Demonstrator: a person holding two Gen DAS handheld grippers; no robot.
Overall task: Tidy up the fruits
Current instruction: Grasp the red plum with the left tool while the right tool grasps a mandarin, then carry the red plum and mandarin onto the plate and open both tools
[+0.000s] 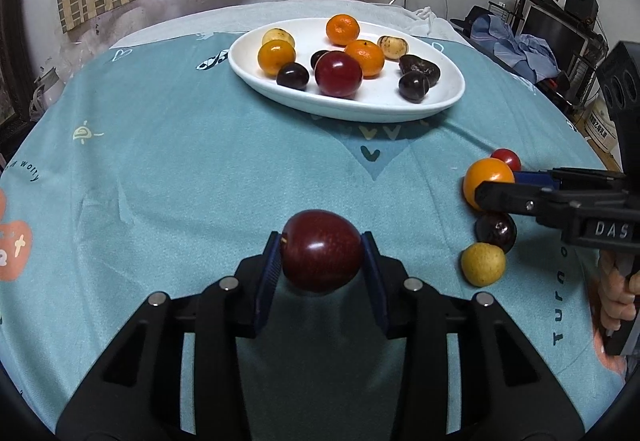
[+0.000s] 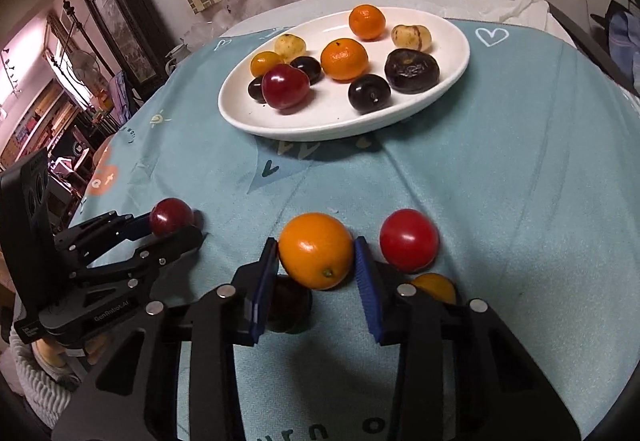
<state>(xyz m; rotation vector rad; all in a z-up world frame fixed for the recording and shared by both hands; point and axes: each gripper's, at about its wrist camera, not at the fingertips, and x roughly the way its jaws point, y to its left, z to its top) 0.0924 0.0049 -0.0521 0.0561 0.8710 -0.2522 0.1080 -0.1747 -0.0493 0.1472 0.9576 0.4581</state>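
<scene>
My left gripper is shut on a dark red plum and holds it above the cloth; it also shows in the right wrist view. My right gripper is shut on an orange, seen from the left wrist too. A white oval plate at the back holds several oranges, dark plums, yellow fruits and a red plum. Loose on the cloth by my right gripper lie a red fruit, a dark plum and a yellow fruit.
A teal tablecloth with printed hearts covers the round table. A curtain and wall sockets are behind it. Shelves, clothes and speakers stand off the table's right side. A dark cabinet stands at the left.
</scene>
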